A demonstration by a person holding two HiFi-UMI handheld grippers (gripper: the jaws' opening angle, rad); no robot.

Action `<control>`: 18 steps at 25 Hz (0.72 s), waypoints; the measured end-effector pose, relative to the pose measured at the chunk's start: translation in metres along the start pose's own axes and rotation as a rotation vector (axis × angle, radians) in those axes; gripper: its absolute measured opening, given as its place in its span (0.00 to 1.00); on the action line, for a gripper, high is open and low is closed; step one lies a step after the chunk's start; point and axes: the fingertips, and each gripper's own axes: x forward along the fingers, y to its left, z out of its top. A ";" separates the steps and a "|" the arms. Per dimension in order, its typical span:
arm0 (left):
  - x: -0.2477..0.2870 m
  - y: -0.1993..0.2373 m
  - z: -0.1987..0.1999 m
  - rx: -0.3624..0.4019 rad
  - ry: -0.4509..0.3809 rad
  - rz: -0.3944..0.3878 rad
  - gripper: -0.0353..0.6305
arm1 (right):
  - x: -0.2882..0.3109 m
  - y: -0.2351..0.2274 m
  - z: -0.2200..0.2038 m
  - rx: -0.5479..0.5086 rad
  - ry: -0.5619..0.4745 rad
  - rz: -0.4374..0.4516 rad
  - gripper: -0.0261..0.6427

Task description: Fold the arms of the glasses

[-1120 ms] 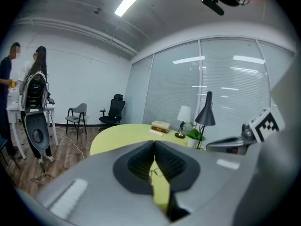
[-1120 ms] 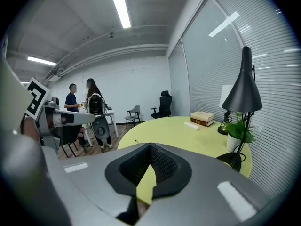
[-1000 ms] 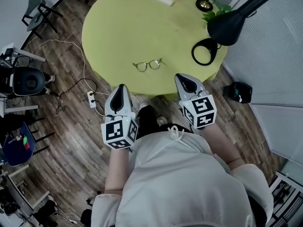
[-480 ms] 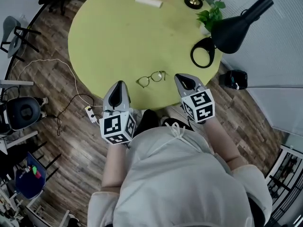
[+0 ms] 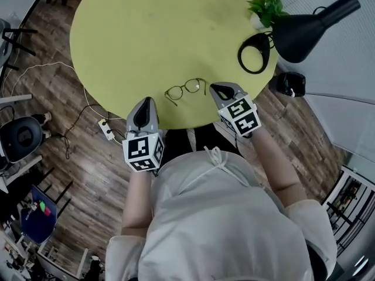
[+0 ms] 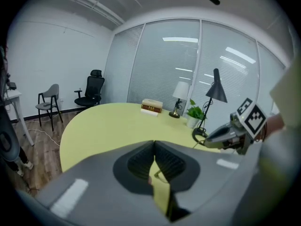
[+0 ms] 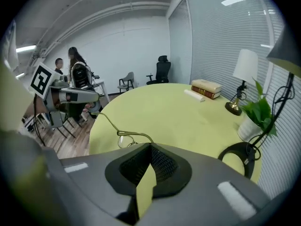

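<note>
A: Left gripper (image 5: 145,101)?
B: Jaws pressed together, nothing between them. Tip at the near edge of the round yellow-green table (image 5: 146,34), left of the glasses (image 5: 186,88).
A: Right gripper (image 5: 215,88)?
B: Also closed, empty. Tip just beside the glasses' right end; contact unclear.
A: The glasses themselves?
B: Thin metal frame, lying on the table close to its near edge, between the two gripper tips. Arms unfolded; one arm juts out in the right gripper view.
A: Farther back?
B: Black desk lamp (image 5: 304,28) at the right rim, potted plant (image 5: 266,7) beyond it. Stacked books (image 7: 207,85) and a white-shaded lamp (image 7: 245,72) on the far side.
</note>
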 end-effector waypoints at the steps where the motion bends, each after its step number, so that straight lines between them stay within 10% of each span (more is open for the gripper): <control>1: 0.004 0.000 -0.005 0.003 0.006 0.001 0.06 | 0.007 -0.001 -0.004 -0.028 0.013 0.020 0.04; 18: 0.030 0.001 -0.060 -0.077 0.086 0.104 0.06 | 0.057 0.000 -0.014 -0.570 0.112 0.280 0.22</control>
